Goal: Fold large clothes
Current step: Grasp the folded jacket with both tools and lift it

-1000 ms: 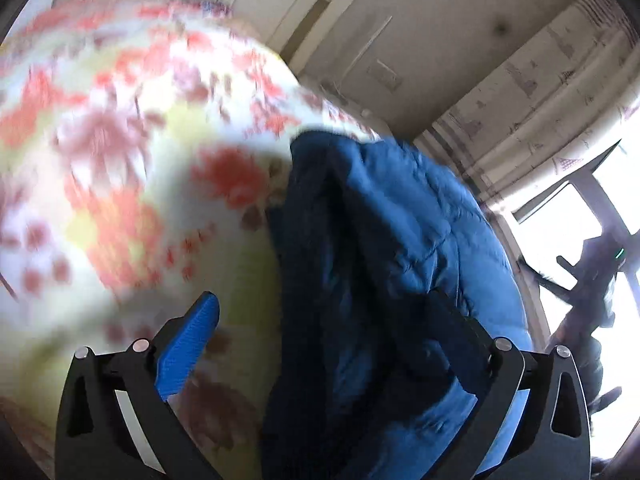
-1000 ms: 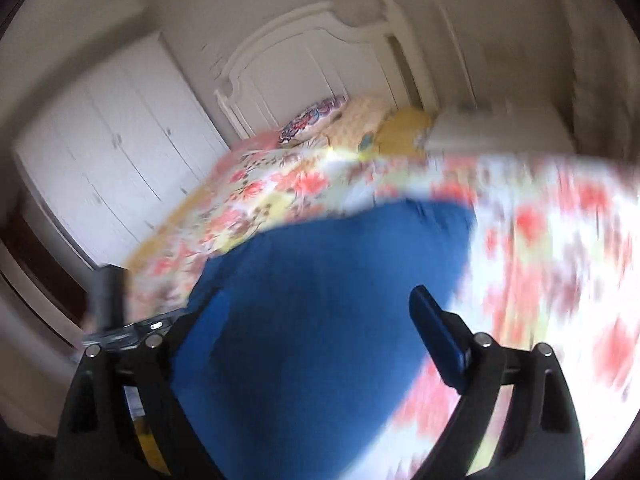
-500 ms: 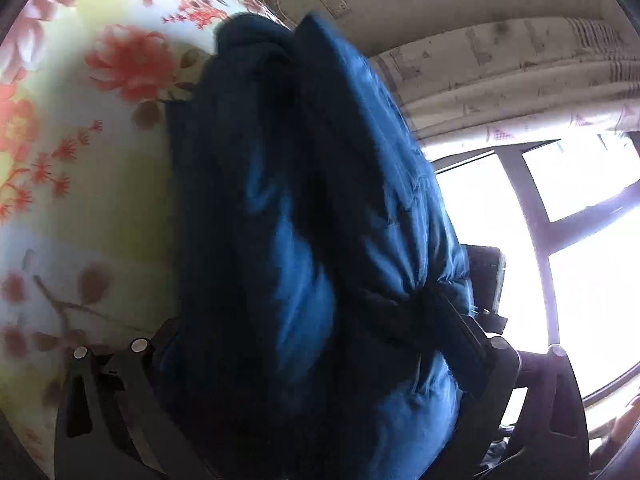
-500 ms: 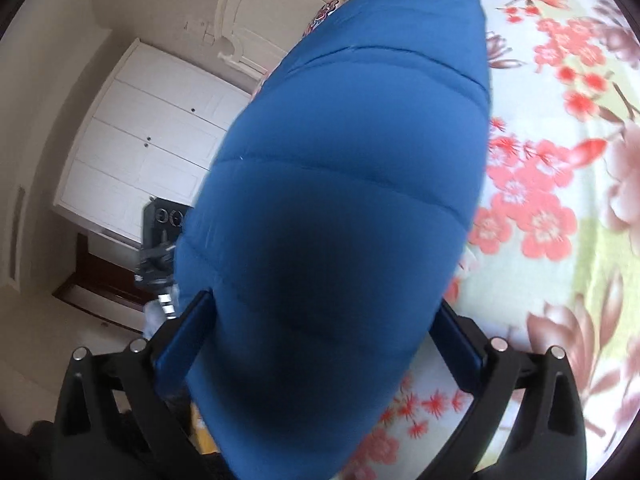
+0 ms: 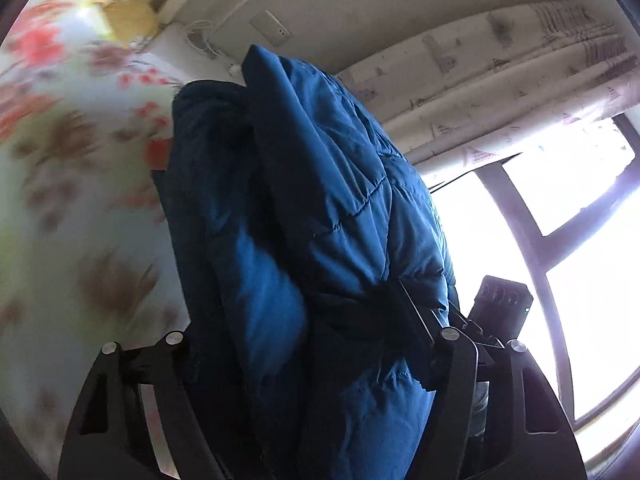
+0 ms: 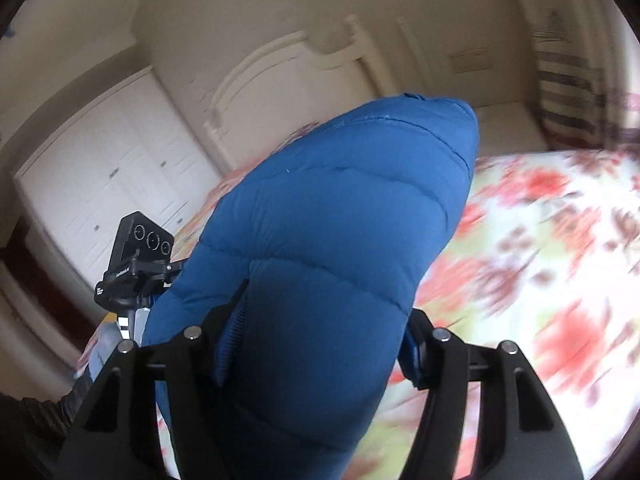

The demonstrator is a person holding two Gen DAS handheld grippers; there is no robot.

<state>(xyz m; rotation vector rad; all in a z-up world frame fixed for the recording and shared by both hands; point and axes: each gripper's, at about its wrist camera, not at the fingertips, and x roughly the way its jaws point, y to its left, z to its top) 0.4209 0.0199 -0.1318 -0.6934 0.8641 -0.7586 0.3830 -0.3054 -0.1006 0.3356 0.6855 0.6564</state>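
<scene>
Blue puffer jacket [image 6: 332, 240] bunched between closing right claw [image 6: 320, 332] fingers — pinched.

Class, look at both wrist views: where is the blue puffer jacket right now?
The blue puffer jacket fills the middle of both views, bunched between each gripper's closing jaws, above the floral bedspread.

Domestic bedroom. Bed [image 6: 560, 240] covered in a floral spread, with white carved headboard [image 6: 280, 76] against a cream wall. White panelled wardrobe [image 6: 100, 192] alongside. Patterned curtain [image 5: 500, 76] above a dark-framed window [image 5: 560, 208]. Wall socket [image 5: 270, 32] with trailing cable.
</scene>
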